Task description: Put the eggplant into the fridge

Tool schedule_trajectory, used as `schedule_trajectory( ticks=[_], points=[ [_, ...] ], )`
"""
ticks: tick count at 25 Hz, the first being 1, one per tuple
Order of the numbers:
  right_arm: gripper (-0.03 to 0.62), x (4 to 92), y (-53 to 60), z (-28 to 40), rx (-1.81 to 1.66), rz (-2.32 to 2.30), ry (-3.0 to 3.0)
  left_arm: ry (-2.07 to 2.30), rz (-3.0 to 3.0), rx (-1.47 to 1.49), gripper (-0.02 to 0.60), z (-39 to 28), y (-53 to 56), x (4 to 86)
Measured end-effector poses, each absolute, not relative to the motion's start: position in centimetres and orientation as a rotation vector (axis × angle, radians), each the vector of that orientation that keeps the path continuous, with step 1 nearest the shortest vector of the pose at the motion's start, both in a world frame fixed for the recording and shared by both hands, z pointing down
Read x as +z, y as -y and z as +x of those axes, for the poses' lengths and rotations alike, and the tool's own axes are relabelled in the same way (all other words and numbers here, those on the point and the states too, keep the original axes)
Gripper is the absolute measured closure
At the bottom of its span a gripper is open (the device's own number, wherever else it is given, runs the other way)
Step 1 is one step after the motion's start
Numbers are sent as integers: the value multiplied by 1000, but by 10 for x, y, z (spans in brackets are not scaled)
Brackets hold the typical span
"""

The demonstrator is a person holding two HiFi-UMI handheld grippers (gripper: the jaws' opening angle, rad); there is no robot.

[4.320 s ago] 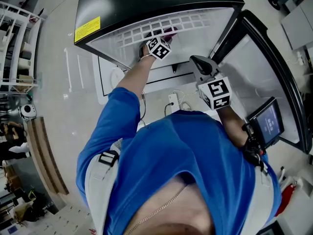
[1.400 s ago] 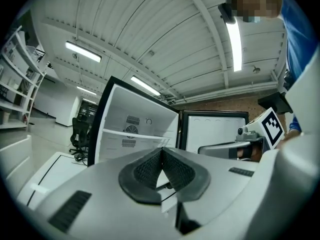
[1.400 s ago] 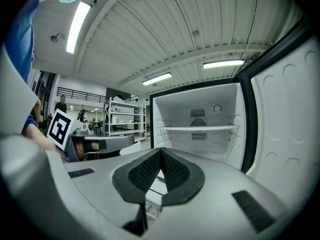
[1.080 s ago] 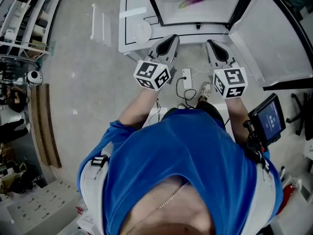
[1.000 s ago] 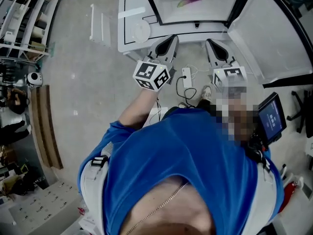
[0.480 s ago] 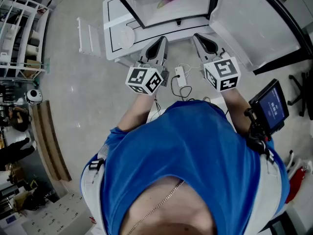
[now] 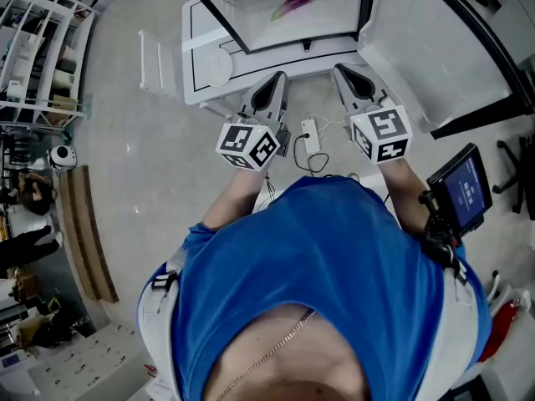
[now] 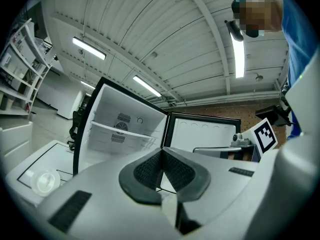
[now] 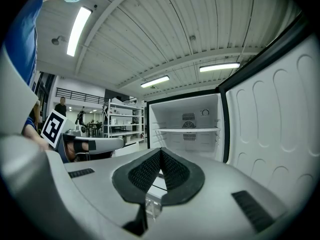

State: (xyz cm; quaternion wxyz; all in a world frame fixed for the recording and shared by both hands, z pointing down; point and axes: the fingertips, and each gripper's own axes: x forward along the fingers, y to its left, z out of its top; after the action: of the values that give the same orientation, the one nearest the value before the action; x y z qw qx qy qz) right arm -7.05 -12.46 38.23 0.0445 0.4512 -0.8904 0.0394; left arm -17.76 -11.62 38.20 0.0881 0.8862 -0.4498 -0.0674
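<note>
Fridge (image 7: 331, 20) cropped above eggplant (image 7: 290, 5).

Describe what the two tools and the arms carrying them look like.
The left tool and right tool are pale grey shells tapering to two jaws lined with black textured pads. A white cube printed with black square markers sits at each tool's rear. The person wears a blue short-sleeved shirt.
</note>
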Motion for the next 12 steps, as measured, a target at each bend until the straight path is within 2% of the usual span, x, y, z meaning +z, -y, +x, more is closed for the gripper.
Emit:
schedule_trajectory(
  ticks=[12],
  points=[
    [592,381,125,-64,104,1354,2722,1345,2630,-205,572,-169,117,382]
  ],
)
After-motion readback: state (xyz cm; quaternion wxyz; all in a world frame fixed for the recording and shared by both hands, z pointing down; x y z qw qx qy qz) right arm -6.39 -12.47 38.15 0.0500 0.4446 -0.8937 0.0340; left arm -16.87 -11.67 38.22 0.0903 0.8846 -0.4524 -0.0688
